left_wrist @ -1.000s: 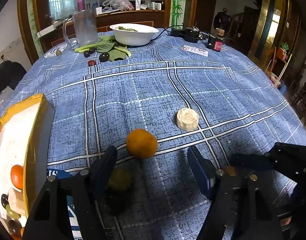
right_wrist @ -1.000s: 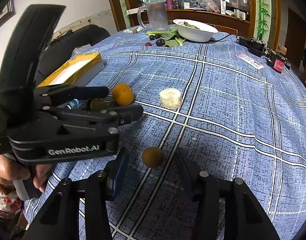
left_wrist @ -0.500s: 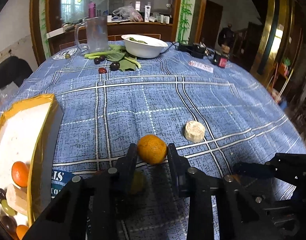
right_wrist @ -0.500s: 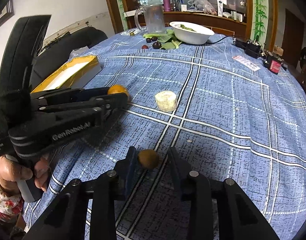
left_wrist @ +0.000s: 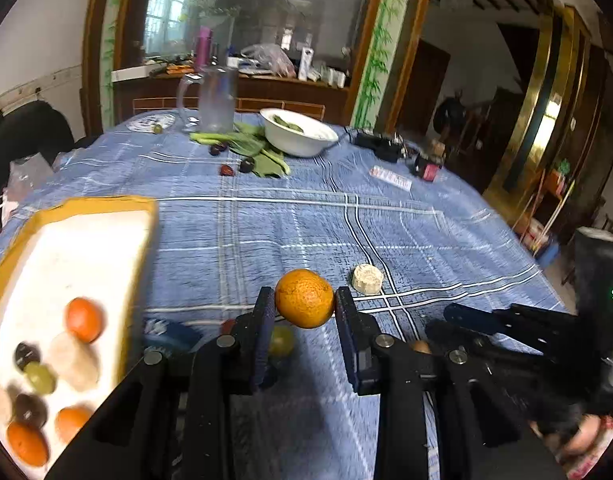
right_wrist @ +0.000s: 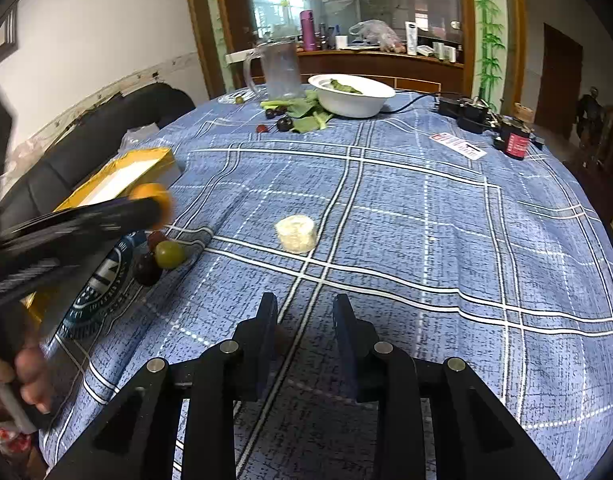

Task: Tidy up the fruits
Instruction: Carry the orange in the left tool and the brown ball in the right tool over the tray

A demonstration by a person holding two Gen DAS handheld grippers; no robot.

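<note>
My left gripper (left_wrist: 305, 304) is shut on an orange (left_wrist: 304, 298) and holds it above the blue cloth, right of the yellow-rimmed tray (left_wrist: 58, 264) that holds several fruits. The orange also shows in the right wrist view (right_wrist: 156, 200). My right gripper (right_wrist: 302, 312) is partly closed with nothing visible between its fingers; a small brown fruit (left_wrist: 420, 346) shows by it in the left wrist view. A green grape (right_wrist: 169, 254) and a dark fruit (right_wrist: 146, 268) lie on the cloth below the left gripper. A pale round piece (right_wrist: 296, 234) lies mid-table.
A white bowl (right_wrist: 352, 96) with greens, a clear jug (right_wrist: 280, 70), leaves and dark fruits (right_wrist: 284, 122) stand at the far side. Black devices (right_wrist: 470, 114) and a card (right_wrist: 458, 146) lie far right. A black chair (right_wrist: 106, 120) stands left of the table.
My left gripper lifted the orange off the cloth and swung toward the tray. The brown fruit that sat between my right fingers is no longer visible there in the right wrist view.
</note>
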